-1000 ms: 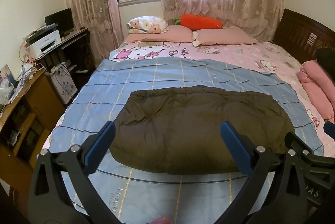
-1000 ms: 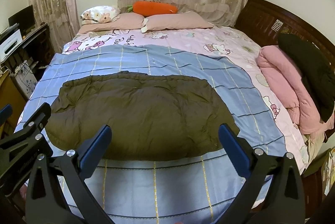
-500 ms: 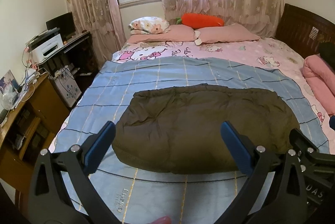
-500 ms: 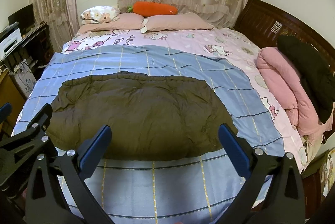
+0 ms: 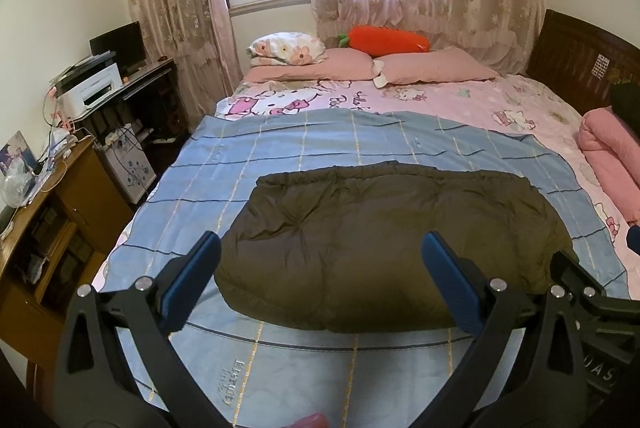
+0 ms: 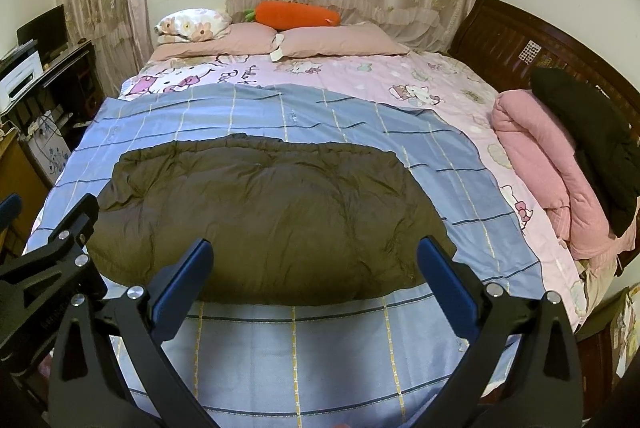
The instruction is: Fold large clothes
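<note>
**Both grippers wide above the folded coat**

My left gripper (image 5: 320,284) and right gripper (image 6: 314,280) hang with jaws spread wide, holding nothing, over the near edge of the bed (image 6: 440,84). The olive padded coat (image 6: 264,224) lies flat on the blue checked sheet (image 6: 332,348), midway across the bed's near half. It looks folded over, though I cannot be sure. A pink quilt (image 6: 536,164) sits at the bed's right edge.

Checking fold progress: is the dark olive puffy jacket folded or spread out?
Folded: the dark olive puffy jacket lies as one compact oblong on the blue checked sheet, with no sleeves or hood sticking out.
</note>
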### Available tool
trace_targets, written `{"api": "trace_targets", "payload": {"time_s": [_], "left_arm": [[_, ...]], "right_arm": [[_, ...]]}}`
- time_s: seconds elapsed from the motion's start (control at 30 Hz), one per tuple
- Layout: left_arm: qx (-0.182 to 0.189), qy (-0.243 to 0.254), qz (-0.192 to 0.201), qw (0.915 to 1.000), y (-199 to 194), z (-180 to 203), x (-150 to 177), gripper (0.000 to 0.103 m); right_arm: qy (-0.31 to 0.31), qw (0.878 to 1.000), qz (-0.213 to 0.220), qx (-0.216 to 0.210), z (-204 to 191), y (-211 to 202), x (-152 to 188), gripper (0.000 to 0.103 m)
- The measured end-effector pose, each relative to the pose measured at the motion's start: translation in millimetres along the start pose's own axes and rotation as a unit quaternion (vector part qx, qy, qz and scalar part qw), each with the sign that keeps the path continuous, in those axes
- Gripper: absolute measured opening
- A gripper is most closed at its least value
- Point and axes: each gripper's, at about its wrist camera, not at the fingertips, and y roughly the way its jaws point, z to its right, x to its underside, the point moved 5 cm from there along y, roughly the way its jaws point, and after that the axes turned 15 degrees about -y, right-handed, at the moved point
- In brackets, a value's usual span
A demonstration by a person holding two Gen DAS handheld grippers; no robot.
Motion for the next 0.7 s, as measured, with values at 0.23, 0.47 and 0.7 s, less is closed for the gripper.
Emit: {"api": "trace_targets", "payload": {"time_s": [0.23,0.47,0.7], "left_arm": [[-0.006,0.004,0.003,1.0000,-0.9,0.7,1.0,0.101],[0.016,-0.004,-0.006,0.9998,0.0,2.2,-0.7,0.101],[0.012,0.004,0.008,0.9999,-3.2,2.7,-2.9,0.101]], "right_arm": [[-0.001,1.000,0.000,-0.001,1.2,1.4,0.3,0.102],[0.004,1.000,-0.001,-0.002,4.9,3.2,2.7,0.102],[0.001,1.000,-0.002,-0.002,6.7,4.6,4.6,0.102]]}}
